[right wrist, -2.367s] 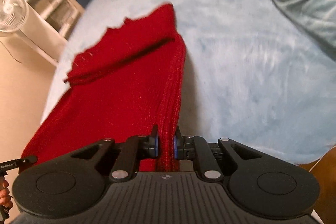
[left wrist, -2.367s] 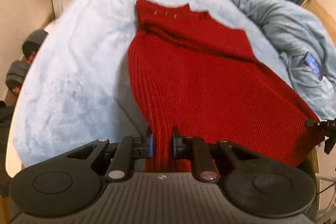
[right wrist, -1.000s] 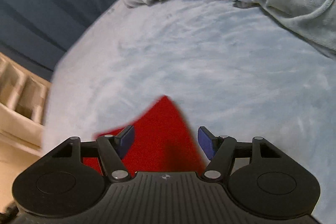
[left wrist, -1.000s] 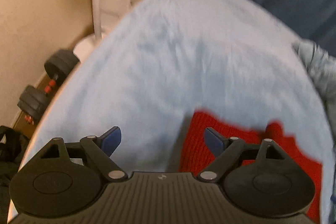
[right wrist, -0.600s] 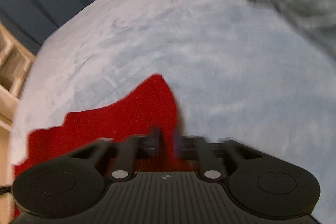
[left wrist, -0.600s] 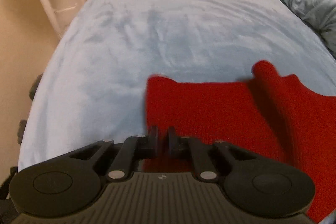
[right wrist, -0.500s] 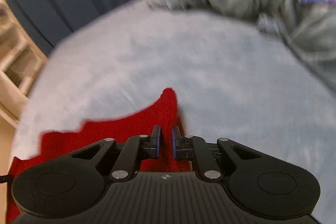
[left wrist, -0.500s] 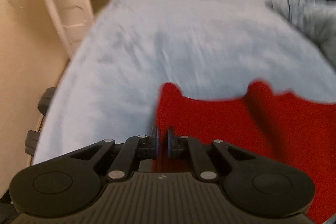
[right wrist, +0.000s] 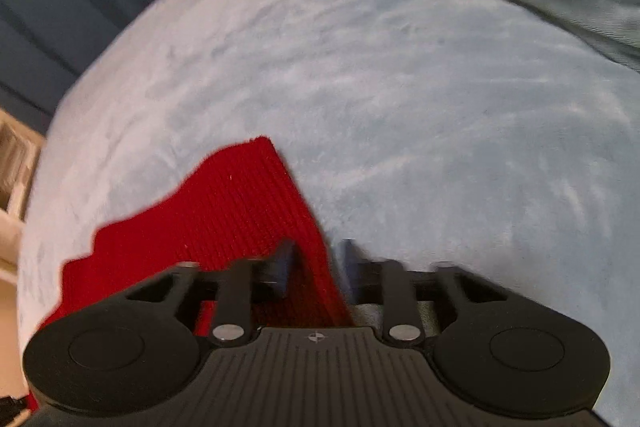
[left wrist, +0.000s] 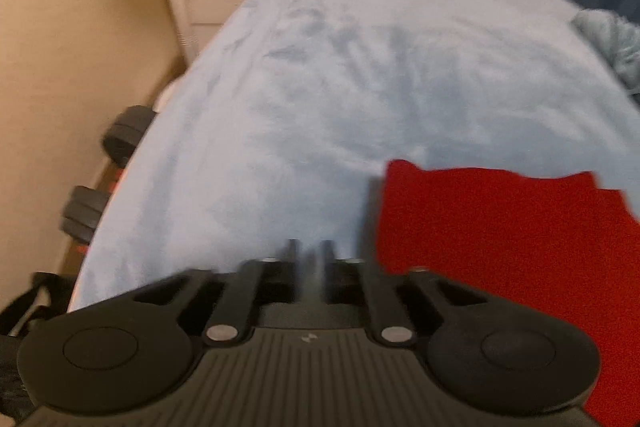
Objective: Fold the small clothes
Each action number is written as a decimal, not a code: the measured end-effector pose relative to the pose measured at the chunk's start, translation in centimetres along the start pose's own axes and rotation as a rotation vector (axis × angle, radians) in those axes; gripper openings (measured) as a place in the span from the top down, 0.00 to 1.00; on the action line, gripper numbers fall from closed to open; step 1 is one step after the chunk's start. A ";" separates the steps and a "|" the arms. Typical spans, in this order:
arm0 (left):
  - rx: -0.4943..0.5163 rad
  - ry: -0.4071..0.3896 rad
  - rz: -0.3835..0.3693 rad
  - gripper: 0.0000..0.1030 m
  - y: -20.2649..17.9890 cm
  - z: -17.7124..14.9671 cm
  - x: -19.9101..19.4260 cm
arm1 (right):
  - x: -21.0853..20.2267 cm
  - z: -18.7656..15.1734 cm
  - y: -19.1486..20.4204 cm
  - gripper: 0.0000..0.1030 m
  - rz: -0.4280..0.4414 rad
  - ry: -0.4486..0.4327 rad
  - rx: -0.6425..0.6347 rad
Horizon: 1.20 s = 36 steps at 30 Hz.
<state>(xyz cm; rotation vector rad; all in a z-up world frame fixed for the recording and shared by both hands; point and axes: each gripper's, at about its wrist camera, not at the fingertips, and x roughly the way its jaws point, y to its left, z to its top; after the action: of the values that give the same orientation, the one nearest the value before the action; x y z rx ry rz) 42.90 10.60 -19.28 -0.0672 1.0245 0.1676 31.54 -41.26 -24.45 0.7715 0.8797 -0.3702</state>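
Red knit garment lies folded on the pale blue bed. Your right gripper is opening over its edge, pads clear; your left gripper is opening beside it, holding nothing. Release step; next, check the fold's alignment.

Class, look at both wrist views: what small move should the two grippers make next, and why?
Probably lift both clear. The red knit garment lies folded on the blue blanket; the right gripper is opening with its edge loose between the jaws, and the left gripper is opening beside it, holding nothing.
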 end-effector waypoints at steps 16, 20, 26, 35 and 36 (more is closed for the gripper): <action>-0.159 0.107 -0.262 0.30 2.7 -11.4 -2.5 | -6.5 -10.1 -0.3 0.50 -0.109 -0.055 -0.348; -0.105 0.078 -0.193 0.20 3.5 -11.4 -6.0 | -8.6 -8.9 -1.1 0.48 -0.109 -0.027 -0.269; -0.061 -0.058 -0.141 0.02 3.1 -13.7 -15.9 | -19.6 -11.3 1.2 0.32 0.004 -0.143 -0.435; 0.084 -0.169 -0.119 0.00 -4.1 -23.3 -27.5 | -32.3 -20.2 3.4 0.23 0.184 -0.179 -0.534; 0.084 -0.156 -0.120 0.00 -4.8 -24.2 -28.0 | -33.1 -21.0 3.5 0.21 0.171 -0.197 -0.547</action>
<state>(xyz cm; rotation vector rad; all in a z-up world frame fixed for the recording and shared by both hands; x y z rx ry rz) 9.06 -0.39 -8.02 -0.0388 0.8679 0.0199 2.27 -23.97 -4.73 0.2926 0.6773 -0.0431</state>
